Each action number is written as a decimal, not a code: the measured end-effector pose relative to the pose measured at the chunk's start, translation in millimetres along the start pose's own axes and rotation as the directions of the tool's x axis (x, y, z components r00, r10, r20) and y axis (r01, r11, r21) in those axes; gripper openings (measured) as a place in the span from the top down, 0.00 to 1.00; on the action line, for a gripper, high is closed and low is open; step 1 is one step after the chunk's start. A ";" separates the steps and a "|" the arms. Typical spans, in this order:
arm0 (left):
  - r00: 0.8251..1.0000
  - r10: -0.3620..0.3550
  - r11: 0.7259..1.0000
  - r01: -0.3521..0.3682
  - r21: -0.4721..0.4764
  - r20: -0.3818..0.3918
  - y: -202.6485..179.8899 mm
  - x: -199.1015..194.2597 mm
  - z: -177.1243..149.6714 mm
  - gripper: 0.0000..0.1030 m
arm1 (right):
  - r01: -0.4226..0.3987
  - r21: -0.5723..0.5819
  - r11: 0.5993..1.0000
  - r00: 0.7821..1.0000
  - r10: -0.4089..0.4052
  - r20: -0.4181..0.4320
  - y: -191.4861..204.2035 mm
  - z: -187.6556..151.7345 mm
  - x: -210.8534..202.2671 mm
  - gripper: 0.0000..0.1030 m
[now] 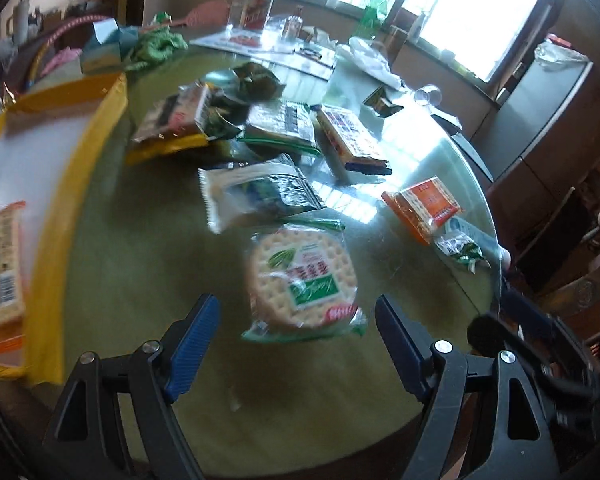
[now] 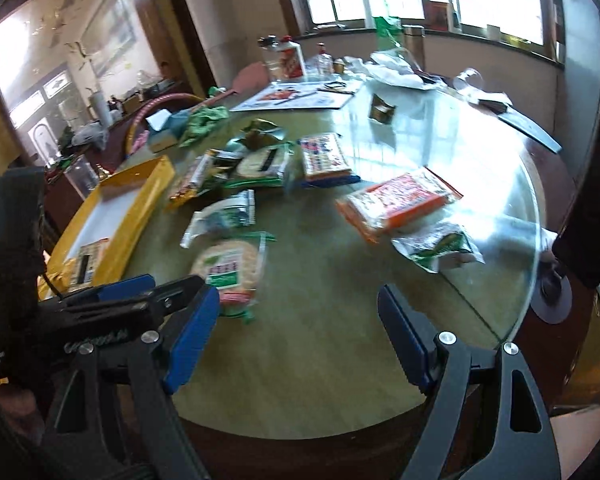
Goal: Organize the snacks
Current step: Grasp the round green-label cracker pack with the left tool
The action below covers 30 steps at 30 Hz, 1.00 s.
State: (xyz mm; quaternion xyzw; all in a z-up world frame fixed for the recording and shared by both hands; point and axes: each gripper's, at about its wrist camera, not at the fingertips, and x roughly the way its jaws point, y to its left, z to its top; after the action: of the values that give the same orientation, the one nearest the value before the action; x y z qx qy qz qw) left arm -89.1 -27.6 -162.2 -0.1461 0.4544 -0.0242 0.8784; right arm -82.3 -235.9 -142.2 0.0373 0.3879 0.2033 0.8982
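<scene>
Several snack packets lie scattered on a round glass-topped table (image 1: 148,280). A round cracker packet (image 1: 302,280) with a green and red label lies just ahead of my left gripper (image 1: 298,344), between the lines of its open blue fingers, untouched. In the right wrist view the same cracker packet (image 2: 228,268) lies left of my right gripper (image 2: 298,340), which hangs open and empty over the near table edge. An orange packet (image 2: 396,200) and a green-white packet (image 2: 436,248) lie ahead to its right. A yellow box (image 1: 80,160) at the left holds one snack pack (image 1: 0,260).
More packets are piled mid-table, among them a seaweed packet (image 1: 256,196) and a red-patterned pack (image 1: 352,140). Bottles (image 2: 288,60), papers (image 2: 300,98), a white plastic bag (image 2: 396,68), a glass (image 2: 470,78) and a green cloth (image 2: 204,118) crowd the far side. The table edge (image 2: 532,280) curves close at right.
</scene>
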 end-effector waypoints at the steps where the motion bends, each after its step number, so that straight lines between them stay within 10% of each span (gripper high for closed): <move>1: 1.000 0.003 1.000 -0.003 -0.007 -0.005 -1.7 4.4 1.5 0.22 | 0.000 0.004 1.000 1.000 0.000 -0.003 -3.0 0.2 1.5 0.21; 15: 0.985 0.173 0.979 -0.170 0.112 -0.013 -21.2 43.9 7.8 0.19 | 0.014 0.040 0.999 1.000 -0.013 -0.022 -21.0 4.5 15.2 0.21; 30: 0.998 0.061 0.985 -0.061 0.164 0.007 15.1 -8.0 -32.9 0.27 | -0.113 -0.016 0.994 0.993 0.112 -0.046 4.2 17.8 34.0 0.21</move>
State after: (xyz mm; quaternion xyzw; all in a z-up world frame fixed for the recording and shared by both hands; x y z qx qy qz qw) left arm -121.7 -19.4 -177.9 -0.0592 0.4543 -0.0344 0.8882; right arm -50.2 -217.1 -152.0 0.0463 0.4036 0.2578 0.8766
